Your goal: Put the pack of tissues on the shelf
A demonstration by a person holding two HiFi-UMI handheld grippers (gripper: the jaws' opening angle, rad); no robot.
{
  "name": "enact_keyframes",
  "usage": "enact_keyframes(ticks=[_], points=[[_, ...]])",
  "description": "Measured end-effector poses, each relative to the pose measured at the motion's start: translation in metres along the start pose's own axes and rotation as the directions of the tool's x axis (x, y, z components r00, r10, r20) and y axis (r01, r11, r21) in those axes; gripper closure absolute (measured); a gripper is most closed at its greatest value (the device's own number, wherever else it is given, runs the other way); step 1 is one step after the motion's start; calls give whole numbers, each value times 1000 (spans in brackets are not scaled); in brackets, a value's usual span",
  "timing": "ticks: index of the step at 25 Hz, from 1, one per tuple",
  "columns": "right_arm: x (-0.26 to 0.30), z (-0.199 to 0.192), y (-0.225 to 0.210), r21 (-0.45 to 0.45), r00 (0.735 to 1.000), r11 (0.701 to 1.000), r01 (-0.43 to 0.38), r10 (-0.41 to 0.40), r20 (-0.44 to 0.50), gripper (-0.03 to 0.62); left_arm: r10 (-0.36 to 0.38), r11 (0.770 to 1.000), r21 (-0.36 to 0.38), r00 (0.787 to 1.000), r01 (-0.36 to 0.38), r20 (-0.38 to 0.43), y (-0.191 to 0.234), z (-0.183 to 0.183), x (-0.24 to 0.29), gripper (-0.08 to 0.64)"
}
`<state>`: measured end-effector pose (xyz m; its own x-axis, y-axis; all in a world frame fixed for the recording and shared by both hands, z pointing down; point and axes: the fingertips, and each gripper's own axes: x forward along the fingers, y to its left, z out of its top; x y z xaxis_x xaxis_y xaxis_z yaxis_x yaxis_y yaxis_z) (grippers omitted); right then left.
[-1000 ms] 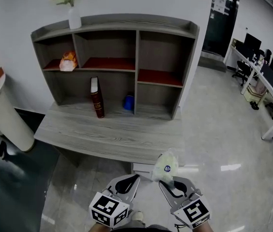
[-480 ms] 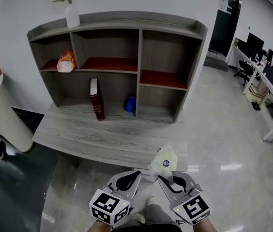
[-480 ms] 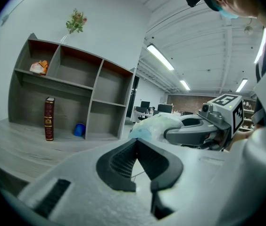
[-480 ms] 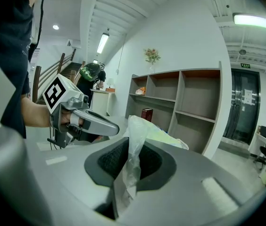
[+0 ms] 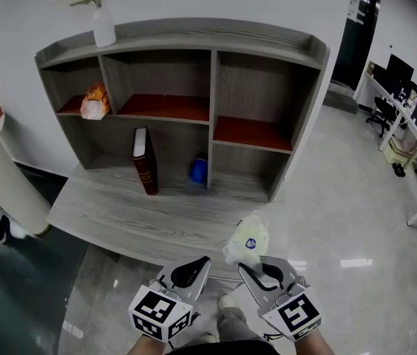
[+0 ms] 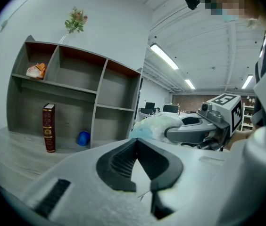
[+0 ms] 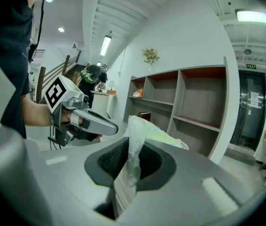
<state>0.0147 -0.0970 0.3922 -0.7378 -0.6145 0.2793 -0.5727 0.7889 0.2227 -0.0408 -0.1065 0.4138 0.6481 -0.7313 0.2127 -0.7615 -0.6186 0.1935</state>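
The pack of tissues (image 5: 247, 237), a pale crinkled plastic pack with a small blue mark, sticks up from my right gripper (image 5: 257, 266), which is shut on its lower end. In the right gripper view the pack (image 7: 142, 128) rises between the pads. It hangs over the front edge of the grey desk (image 5: 120, 211), well short of the grey shelf (image 5: 213, 34) with red boards. My left gripper (image 5: 192, 269) is beside the right one, shut with nothing in it (image 6: 135, 142). The left gripper view shows the pack (image 6: 151, 124) just to its right.
On the shelf are an orange bag (image 5: 94, 102) at the upper left, a dark red book (image 5: 144, 161) and a blue object (image 5: 198, 170) below, and a vase of flowers (image 5: 103, 26) on top. A white round counter (image 5: 5, 172) stands left. Office desks and chairs (image 5: 412, 117) are far right.
Both grippers and the pack have come closer to the desk and shelf. The pack now hangs over the desk's front edge. Neither grip has changed.
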Motion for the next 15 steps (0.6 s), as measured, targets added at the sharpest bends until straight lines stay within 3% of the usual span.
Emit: enact_keyframes(ticks=[15], points=[[24, 23, -90, -72, 999, 997, -27, 29, 31, 550, 9, 999, 50, 1000, -10, 8, 18, 49, 80, 571]])
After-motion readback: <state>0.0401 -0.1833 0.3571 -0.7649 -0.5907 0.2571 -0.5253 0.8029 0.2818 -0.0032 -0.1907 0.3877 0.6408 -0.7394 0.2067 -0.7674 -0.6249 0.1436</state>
